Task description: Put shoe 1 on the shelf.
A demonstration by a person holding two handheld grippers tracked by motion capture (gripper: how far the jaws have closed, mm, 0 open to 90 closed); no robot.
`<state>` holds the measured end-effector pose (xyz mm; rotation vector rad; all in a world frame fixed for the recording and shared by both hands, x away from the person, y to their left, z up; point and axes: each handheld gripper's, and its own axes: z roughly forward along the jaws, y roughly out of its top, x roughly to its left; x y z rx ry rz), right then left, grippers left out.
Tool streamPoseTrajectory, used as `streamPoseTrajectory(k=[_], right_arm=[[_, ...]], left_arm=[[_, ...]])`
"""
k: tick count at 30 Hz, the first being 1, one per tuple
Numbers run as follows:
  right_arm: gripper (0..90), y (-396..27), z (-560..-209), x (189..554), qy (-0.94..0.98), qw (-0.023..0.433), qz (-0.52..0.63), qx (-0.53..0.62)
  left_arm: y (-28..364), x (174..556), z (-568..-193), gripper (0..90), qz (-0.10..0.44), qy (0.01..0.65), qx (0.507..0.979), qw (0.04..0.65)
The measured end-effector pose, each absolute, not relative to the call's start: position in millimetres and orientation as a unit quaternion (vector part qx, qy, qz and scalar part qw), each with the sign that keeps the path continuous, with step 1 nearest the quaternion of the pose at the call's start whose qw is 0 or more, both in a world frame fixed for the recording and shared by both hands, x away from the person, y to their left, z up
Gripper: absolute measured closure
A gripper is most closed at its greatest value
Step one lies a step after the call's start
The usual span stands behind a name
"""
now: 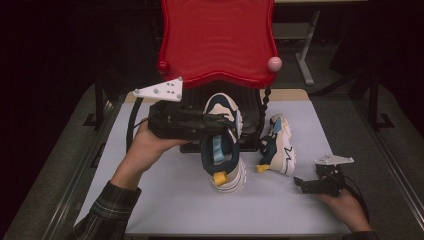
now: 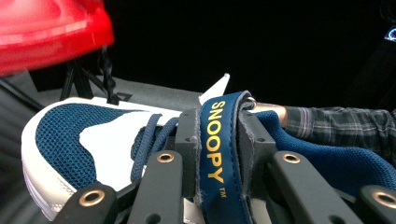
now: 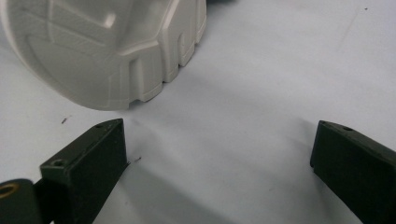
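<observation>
1. My left gripper is clamped on the tongue strap of the lifted sneaker, which hangs above the table in front of the red stand.
2. My right gripper rests low on the table with its jaws spread wide and nothing between them, near the second sneaker, which lies tipped on its side.
3. I judge the shoe light, with a soft upper and a stiff sole; gripped by the strap it may swing, so the heel collar looks like the firmer hold.
4. The strap reads "SNOOPY" in yellow letters.
</observation>
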<state>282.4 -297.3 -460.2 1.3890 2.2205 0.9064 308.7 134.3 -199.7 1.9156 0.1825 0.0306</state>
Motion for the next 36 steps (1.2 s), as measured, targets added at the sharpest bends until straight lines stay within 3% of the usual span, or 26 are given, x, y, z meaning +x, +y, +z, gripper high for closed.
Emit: streamPoseTrajectory(k=[17, 36], right_arm=[[3.1, -297.1, -460.4, 282.5, 0.787, 0.184, 0.322, 0.493], [3.1, -297.4, -460.4, 282.4, 0.787, 0.183, 0.323, 0.493]], left_arm=[[135.1, 313.3, -135.6, 72.6, 0.058, 0.045, 0.815, 0.574], [149.6, 378.0, -56.8, 72.9, 0.134, 0.044, 0.818, 0.557]])
